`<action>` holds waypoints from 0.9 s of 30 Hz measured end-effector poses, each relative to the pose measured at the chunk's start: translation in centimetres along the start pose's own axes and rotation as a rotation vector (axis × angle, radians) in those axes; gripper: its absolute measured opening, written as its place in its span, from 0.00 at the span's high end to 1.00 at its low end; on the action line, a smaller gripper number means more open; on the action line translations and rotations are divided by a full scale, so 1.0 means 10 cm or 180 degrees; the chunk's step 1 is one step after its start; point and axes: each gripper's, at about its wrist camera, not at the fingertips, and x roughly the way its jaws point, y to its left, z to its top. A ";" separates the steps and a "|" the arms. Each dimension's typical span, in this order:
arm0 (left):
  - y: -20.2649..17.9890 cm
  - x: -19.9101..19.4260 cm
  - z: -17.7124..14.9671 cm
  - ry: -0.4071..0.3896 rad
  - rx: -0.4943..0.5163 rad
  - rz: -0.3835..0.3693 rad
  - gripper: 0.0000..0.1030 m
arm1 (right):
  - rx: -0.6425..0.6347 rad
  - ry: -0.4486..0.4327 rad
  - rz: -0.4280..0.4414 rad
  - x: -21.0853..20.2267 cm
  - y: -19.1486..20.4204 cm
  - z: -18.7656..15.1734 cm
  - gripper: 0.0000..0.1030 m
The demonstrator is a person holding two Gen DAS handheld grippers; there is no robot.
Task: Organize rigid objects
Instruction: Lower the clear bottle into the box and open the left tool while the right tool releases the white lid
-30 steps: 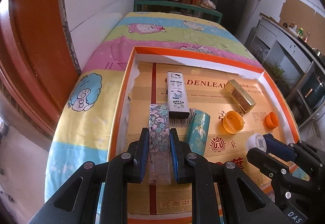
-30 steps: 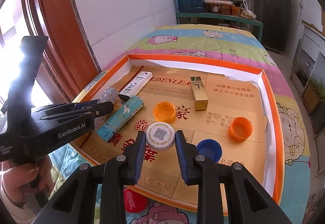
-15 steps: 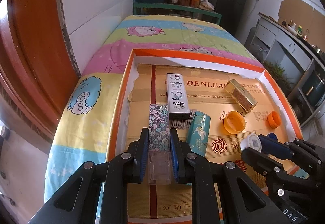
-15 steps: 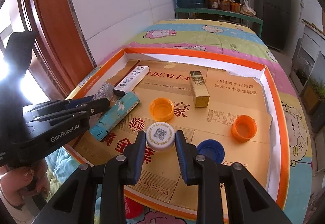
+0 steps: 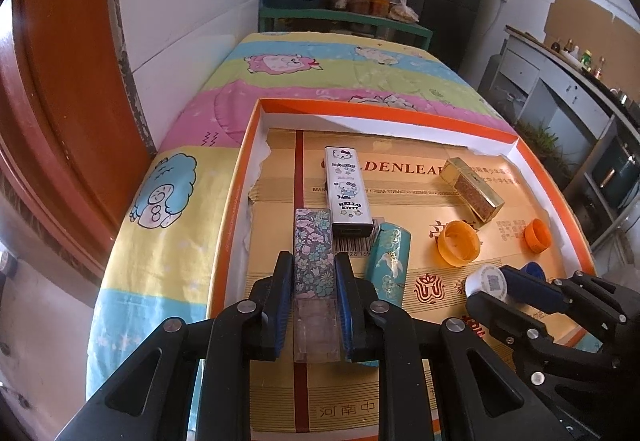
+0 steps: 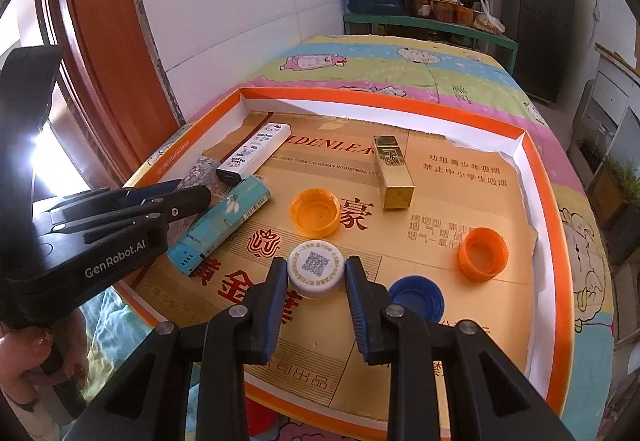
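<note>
a floral-patterned lighter (image 5: pixel 313 249) lies gripped between the blue pads of the left gripper (image 5: pixel 313 273), its long axis running straight away from the camera toward the far wall of the orange-rimmed tray (image 5: pixel 384 112), its clear end nearest the wrist. it sits near the tray's left wall, beside the red stripe on the printed cardboard floor. just past its far end a white hello kitty lighter (image 5: pixel 345 190) lies almost parallel, and a teal lighter (image 5: pixel 390 261) lies just beside it on the right, tilted slightly.

toward the tray's near edge, the right gripper (image 6: pixel 316 281) is clamped on a white cap (image 6: pixel 315 267) with a qr code on top, a pad pressing on each side. a blue cap (image 6: pixel 416 299) rests open side up just right of that gripper. an orange cap (image 6: pixel 315 211) lies near the middle of the tray, a second orange cap (image 6: pixel 482 253) nearer the right wall, and a gold box (image 6: pixel 392 171) points toward the far wall.

bare cardboard stays open along the far wall and in the far right corner. the tray rests on a cartoon-print cloth (image 5: pixel 176 193), whose left edge runs close to a white wall and a reddish door frame (image 6: pixel 104 73). part of a person's hand (image 6: pixel 36 365) shows at the lower left of the right wrist view.
</note>
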 end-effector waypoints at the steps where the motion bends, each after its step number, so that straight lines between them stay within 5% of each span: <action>1: 0.01 0.00 0.00 -0.0005 -0.0015 -0.0018 0.79 | -0.0014 0.0000 -0.0011 0.00 0.01 0.00 0.70; 8: 0.08 -0.02 0.02 -0.0025 -0.0120 -0.0181 0.76 | -0.0127 -0.0010 -0.0098 0.00 0.06 -0.01 0.68; 12: 0.15 -0.06 0.03 -0.0060 -0.0244 -0.0341 0.73 | -0.0101 -0.0027 -0.0102 -0.01 0.06 -0.01 0.54; 27: 0.12 -0.32 0.05 -0.0241 -0.0259 -0.0555 0.52 | 0.0009 -0.0177 -0.0096 -0.26 0.01 0.01 0.53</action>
